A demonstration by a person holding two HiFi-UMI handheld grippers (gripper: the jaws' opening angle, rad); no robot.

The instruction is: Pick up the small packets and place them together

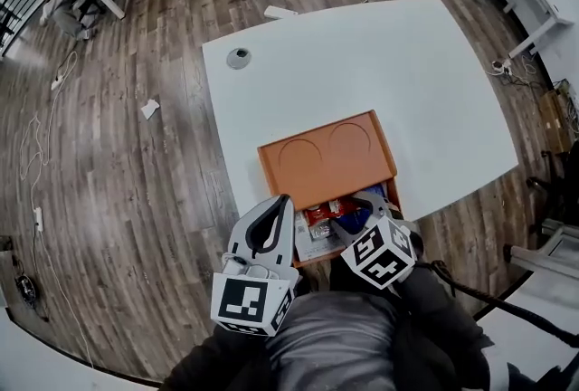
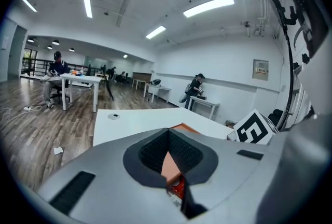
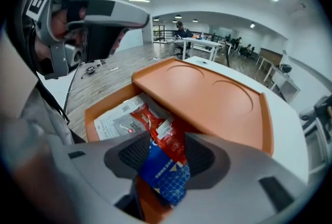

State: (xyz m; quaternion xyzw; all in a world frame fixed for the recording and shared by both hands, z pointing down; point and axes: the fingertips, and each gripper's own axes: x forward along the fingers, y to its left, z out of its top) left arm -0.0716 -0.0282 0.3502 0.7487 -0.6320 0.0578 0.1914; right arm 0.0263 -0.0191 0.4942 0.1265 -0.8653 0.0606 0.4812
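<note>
Blue packet [image 3: 166, 179] between parted jaws of right hand-held gripper [image 3: 166, 154] — gap unclear overhead

The left gripper [image 1: 284, 199] is pointing nearly level over the near edge of the table [image 1: 407, 81], its jaws closed together with nothing between them. Just beside it, the right gripper [image 3: 163, 137] is tilting steeply down, its jaws standing apart around a blue packet [image 3: 165, 179].

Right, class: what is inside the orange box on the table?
The box's open near end shows a white packet, red packets and a blue packet, the blue one between the right gripper's fingers. The orange lid covers the rest.
</note>
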